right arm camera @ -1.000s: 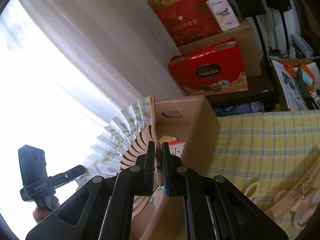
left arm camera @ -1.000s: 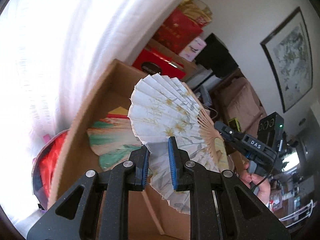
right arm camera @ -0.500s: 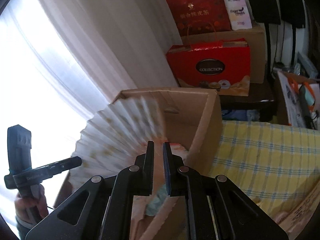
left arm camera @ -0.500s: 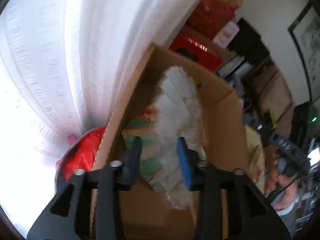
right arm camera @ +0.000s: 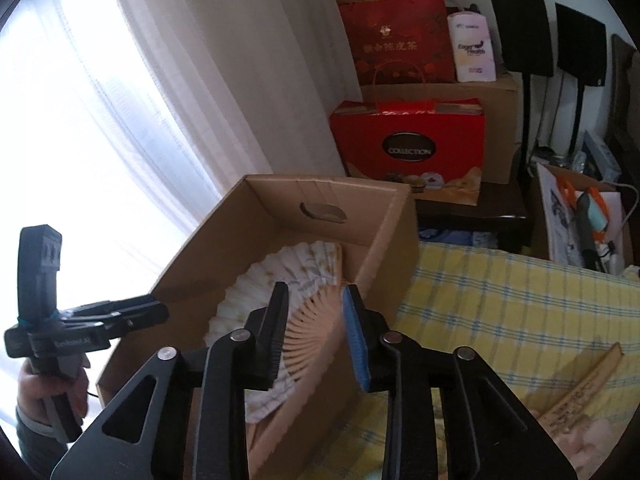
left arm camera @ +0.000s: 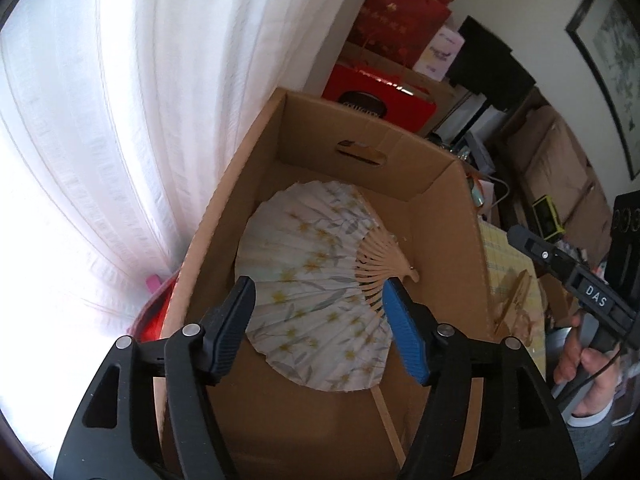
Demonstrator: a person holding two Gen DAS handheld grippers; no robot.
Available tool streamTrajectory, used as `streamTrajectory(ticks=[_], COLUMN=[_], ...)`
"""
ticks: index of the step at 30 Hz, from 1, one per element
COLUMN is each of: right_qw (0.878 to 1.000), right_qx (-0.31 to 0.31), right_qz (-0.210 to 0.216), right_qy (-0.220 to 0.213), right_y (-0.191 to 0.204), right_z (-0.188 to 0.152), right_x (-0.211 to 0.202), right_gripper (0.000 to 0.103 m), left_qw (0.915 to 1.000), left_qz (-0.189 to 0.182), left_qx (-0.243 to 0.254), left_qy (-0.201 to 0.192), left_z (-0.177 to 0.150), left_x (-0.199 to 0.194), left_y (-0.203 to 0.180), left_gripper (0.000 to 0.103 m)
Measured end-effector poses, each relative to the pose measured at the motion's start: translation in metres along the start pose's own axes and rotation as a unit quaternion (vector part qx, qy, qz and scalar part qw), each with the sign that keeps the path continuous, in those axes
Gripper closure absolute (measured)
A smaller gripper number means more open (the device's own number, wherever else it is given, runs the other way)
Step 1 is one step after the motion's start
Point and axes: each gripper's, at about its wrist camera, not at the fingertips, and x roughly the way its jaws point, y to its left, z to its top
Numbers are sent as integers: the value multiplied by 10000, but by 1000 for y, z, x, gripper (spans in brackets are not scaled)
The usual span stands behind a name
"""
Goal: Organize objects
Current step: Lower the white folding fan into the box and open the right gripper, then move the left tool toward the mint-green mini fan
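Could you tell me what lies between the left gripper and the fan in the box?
Nothing: in the left wrist view, the open left gripper hovers over the fan.

fan (left arm camera: 316,280): pleated matt paper, wooden ribs | box (left arm camera: 440,184): matt cardboard

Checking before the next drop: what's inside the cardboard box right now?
An open paper fan lies spread inside the cardboard box, covering most of the floor. Whatever sits under it is hidden.
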Motion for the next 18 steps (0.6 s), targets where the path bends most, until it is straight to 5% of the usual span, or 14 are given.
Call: streamTrajectory(ticks=[3, 18], right_qw=[9998, 9972], right_qx=[7, 27], right_qz=[-164, -739], right_qy=[90, 82], right_y=[-2, -38], right_z=[-4, -40], right_x=[-9, -86], right_gripper=[67, 22], left_qw=[9999, 9967], left_qz=[75, -278], left_qx=[78, 682], left_qy=[-121, -329], left_z=[-2, -24], left_x=[-11, -34], left_y=[-12, -100], left_gripper=[22, 5])
